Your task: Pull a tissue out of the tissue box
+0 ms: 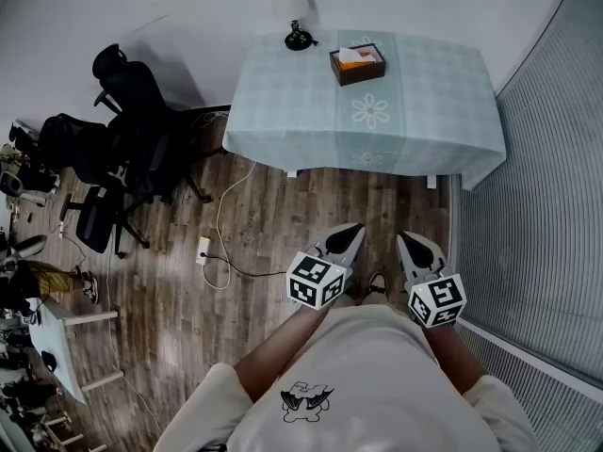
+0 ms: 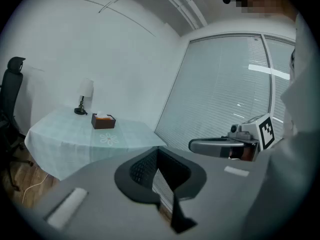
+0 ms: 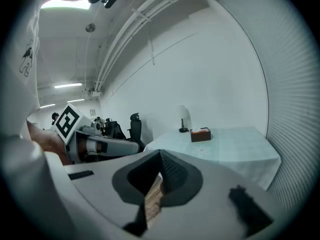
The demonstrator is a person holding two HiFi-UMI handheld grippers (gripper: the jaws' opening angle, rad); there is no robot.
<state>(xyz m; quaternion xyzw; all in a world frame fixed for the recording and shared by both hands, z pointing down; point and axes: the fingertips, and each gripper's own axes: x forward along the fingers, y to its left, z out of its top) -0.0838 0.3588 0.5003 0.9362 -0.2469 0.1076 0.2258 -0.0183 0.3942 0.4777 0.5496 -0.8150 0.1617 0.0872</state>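
A brown tissue box [image 1: 357, 64] with a white tissue poking out of its top stands on the far side of a table [image 1: 424, 111] covered with a pale green cloth. The box is small and distant in the left gripper view [image 2: 103, 121] and the right gripper view [image 3: 200, 134]. My left gripper [image 1: 350, 234] and right gripper [image 1: 412, 243] are held side by side close to my body, over the wooden floor, well short of the table. Both point toward it, slightly downward. The left gripper's [image 2: 159, 151] jaws meet at the tips, empty. The right gripper's [image 3: 161, 154] jaws are likewise shut on nothing.
A small lamp [image 1: 295, 12] stands at the table's back left corner. Black office chairs [image 1: 122, 139] crowd the left, with a white cable [image 1: 221, 243] trailing over the floor. Window blinds [image 1: 556, 205] run along the right. A white desk [image 1: 57, 337] sits at lower left.
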